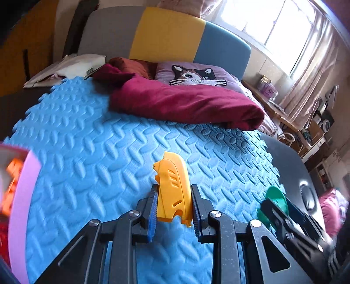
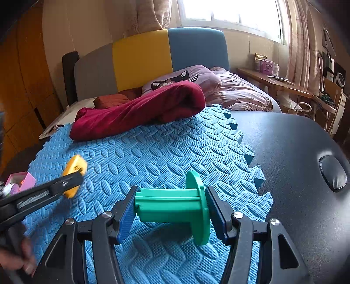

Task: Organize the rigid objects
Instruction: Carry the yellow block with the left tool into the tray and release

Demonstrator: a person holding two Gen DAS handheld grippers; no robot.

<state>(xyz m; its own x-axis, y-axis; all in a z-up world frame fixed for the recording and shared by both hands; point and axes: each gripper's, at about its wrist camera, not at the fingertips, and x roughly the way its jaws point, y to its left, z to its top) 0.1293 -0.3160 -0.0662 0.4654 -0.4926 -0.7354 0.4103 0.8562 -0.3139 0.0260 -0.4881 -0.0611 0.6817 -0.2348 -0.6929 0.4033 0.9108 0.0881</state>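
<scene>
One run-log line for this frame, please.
left tongs: shut on yellow plastic shell piece | right tongs: shut on green plastic flanged spool | surface: blue foam mat

Sunlit window (image 2: 231, 11) behind tricolour headboard (image 2: 148, 59).

Blue foam mat (image 2: 166, 150) on the bed, a rolled maroon blanket (image 2: 140, 109) at its far edge

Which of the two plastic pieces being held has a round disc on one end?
The green spool, clamped in the right gripper, has a round flange at one end. The yellow piece in the left gripper is a flat curved shell.
</scene>
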